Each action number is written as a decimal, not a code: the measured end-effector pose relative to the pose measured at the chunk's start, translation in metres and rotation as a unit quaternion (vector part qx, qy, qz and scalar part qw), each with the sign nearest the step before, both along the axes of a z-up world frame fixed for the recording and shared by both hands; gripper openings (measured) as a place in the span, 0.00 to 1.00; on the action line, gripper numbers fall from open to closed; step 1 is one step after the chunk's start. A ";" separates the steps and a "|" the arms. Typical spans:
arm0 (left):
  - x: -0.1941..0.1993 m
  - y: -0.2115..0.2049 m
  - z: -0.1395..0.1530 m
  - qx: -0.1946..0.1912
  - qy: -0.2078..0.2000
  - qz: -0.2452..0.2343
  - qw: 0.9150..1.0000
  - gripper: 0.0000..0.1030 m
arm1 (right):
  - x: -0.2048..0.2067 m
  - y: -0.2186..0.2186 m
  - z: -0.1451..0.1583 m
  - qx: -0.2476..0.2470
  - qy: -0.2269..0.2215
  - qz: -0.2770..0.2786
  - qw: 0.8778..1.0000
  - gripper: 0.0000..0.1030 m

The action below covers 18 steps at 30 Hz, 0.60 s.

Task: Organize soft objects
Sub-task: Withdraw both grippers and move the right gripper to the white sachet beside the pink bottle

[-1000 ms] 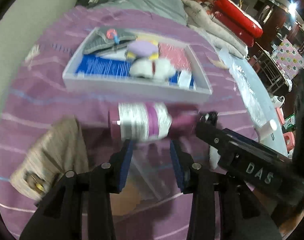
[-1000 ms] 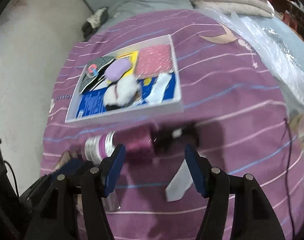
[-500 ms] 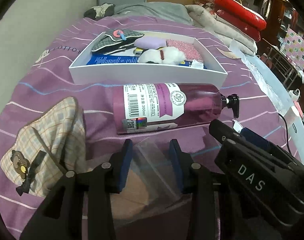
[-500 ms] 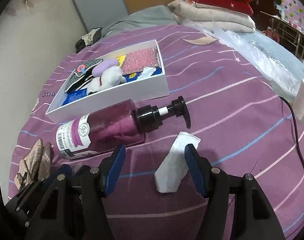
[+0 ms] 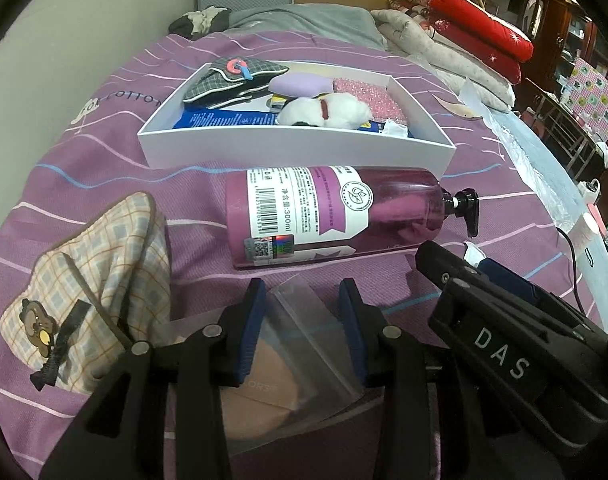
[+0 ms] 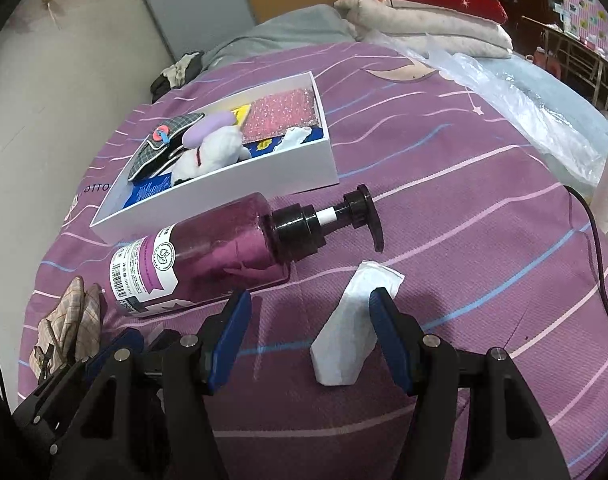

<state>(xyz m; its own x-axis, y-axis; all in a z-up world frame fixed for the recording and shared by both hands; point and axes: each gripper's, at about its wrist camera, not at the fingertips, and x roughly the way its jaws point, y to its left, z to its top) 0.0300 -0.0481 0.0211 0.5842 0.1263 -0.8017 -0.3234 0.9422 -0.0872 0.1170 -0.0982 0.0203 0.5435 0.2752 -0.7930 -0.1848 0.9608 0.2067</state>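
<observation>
A: L wrist view, left to right?
B: Lower left, a plaid pouch [image 5: 92,288] w/ a bear patch lies flat on the purple bedspread [image 5: 104,168]. Bottom centre, left gripper [image 5: 304,320], jaws apart, nothing pinched. A clear plastic bag [image 5: 307,356] w/ a tan sponge inside lies under and between them; can't tell if the pads touch it.
A: Above that?
B: Purple pump bottle [image 5: 335,216] on its side, pump to the right. Behind it, upper centre, the white box [image 5: 296,152], holding a grey checked pouch [image 5: 232,80], a lilac pad [image 5: 300,84] and a white plush [image 5: 327,110].
A: R wrist view?
B: Far lower left, same plaid pouch, crumpled. Box sits upper left, bottle left of centre just in front of it. Bottom centre, right gripper [image 6: 307,332], jaws wide apart, gripping nothing. A white folded packet [image 6: 351,320] lies on the bed between them, close against the right pad. Far right edge, a black cable [image 6: 595,264] runs across the bed.
</observation>
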 end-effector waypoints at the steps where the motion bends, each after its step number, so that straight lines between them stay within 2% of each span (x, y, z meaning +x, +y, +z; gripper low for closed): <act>1: 0.000 0.000 0.000 0.000 0.000 0.000 1.000 0.39 | 0.000 0.000 0.000 0.000 0.000 0.000 1.000 0.60; 18: 0.001 0.000 -0.002 -0.001 0.002 0.000 1.000 0.39 | 0.001 -0.001 -0.002 0.000 0.002 0.000 1.000 0.60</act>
